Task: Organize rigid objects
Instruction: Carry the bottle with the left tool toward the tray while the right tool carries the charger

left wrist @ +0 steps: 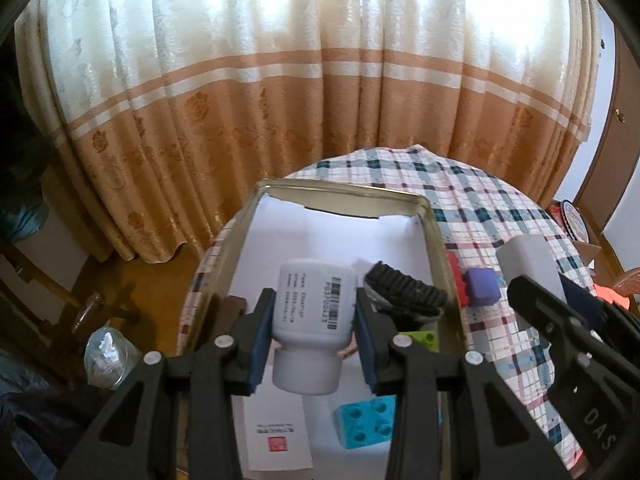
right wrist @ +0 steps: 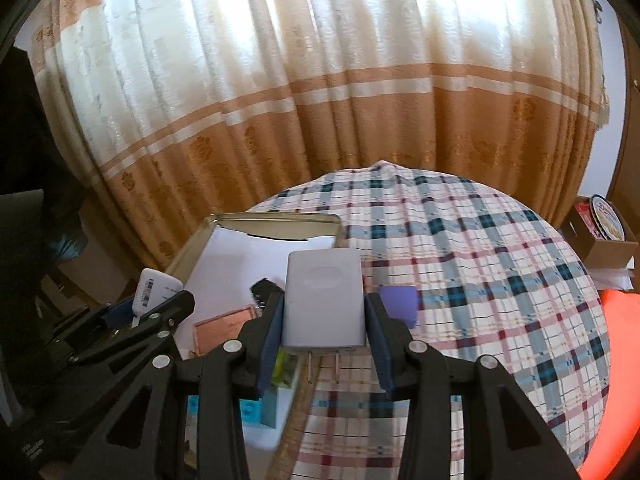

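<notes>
My left gripper (left wrist: pixel 314 320) is shut on a white plastic bottle (left wrist: pixel 312 320) with a barcode label, held above the gold metal tin (left wrist: pixel 434 224) lined with white paper. My right gripper (right wrist: pixel 324 328) is shut on a white plug adapter (right wrist: pixel 324 300), prongs toward the camera, held above the tin's right edge (right wrist: pixel 280 218). The adapter also shows in the left wrist view (left wrist: pixel 528 264), and the bottle in the right wrist view (right wrist: pixel 154 286). In the tin lie a black brush (left wrist: pixel 404 288), a cyan block (left wrist: pixel 366 420) and a green block (left wrist: pixel 420 338).
A purple block (left wrist: pixel 482 286) and a red block (left wrist: pixel 456 280) sit on the plaid tablecloth (right wrist: pixel 480 280) just right of the tin. Curtains hang behind the round table. A cardboard box (right wrist: pixel 608 236) stands at far right, and a glass jar (left wrist: pixel 106 356) on the floor at left.
</notes>
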`<state>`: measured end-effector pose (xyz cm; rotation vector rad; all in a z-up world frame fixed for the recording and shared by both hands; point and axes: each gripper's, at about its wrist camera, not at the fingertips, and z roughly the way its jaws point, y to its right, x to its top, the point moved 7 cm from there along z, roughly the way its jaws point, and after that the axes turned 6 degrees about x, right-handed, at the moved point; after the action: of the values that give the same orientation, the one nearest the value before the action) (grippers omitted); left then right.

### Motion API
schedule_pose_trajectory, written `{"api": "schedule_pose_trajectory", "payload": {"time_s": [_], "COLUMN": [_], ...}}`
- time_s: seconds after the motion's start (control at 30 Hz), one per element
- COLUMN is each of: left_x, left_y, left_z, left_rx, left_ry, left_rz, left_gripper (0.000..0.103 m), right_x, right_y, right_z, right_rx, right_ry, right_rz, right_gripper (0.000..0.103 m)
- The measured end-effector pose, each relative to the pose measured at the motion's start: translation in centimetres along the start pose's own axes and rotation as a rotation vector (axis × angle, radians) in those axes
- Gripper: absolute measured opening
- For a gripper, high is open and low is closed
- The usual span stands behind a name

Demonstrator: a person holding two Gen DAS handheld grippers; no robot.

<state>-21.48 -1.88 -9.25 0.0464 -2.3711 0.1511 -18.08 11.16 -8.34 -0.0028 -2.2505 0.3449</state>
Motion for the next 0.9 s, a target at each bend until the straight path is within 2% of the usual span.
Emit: {"api": "schedule_pose_trajectory", "payload": {"time_s": [0.5,0.9], "left_x": [0.8,2.1], "left_y": [-1.8,-3.1], "left_z": [1.0,2.9], "left_rx": [0.035,0.079], "left_ry": [0.001,-0.016], "left_rz": [-0.003,-0.001], "left_gripper": [0.037,0.037], "right_x": [1.3,2.4], "right_y": [-1.9,-2.8], "right_z": [1.6,4.6], "right_rx": [0.013,0.009], "right_ry": [-0.001,-0.018], "right_rz": [-0.022,-0.019], "right_gripper": [0.044,0.044]}}
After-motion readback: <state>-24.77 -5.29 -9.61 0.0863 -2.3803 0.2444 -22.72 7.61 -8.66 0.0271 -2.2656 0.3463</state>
